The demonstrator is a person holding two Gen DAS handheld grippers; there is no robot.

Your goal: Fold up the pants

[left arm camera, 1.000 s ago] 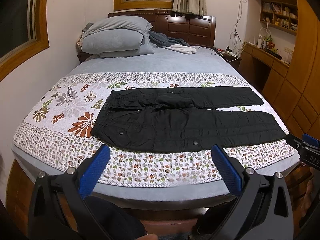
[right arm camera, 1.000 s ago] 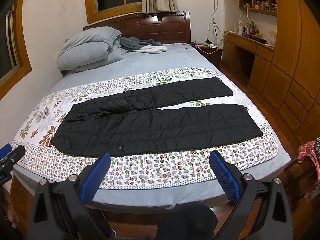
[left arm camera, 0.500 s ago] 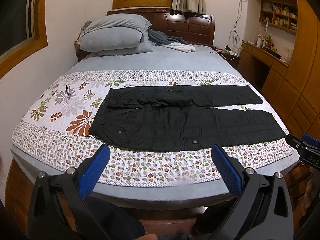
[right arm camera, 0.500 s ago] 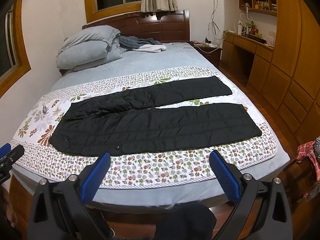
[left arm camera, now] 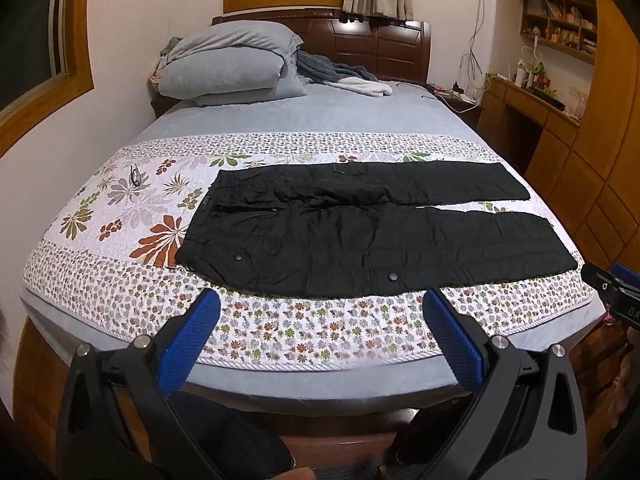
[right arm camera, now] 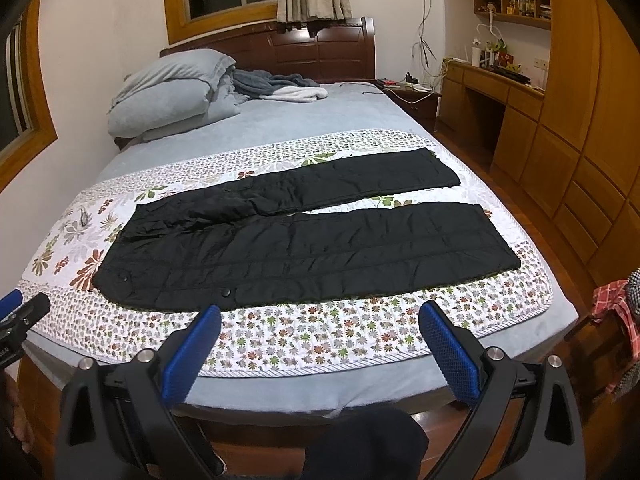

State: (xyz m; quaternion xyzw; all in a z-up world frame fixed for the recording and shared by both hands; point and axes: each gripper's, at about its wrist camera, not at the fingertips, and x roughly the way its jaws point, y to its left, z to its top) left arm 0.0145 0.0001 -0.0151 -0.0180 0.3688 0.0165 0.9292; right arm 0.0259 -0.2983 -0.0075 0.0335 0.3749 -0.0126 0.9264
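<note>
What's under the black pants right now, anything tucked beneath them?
The black pants lie flat on the floral quilt, which covers the grey bedsheet. The fabric looks flat, but anything beneath it is hidden. Both grippers hover open, short of the bed.

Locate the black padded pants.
In both views the black padded pants lie flat across the floral quilt, waistband left, legs right, beyond both open grippers.

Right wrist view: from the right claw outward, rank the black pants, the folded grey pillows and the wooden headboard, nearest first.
1. black pants, spread flat just beyond the right claw.
2. folded grey pillows, far left.
3. wooden headboard, against the back wall.
</note>
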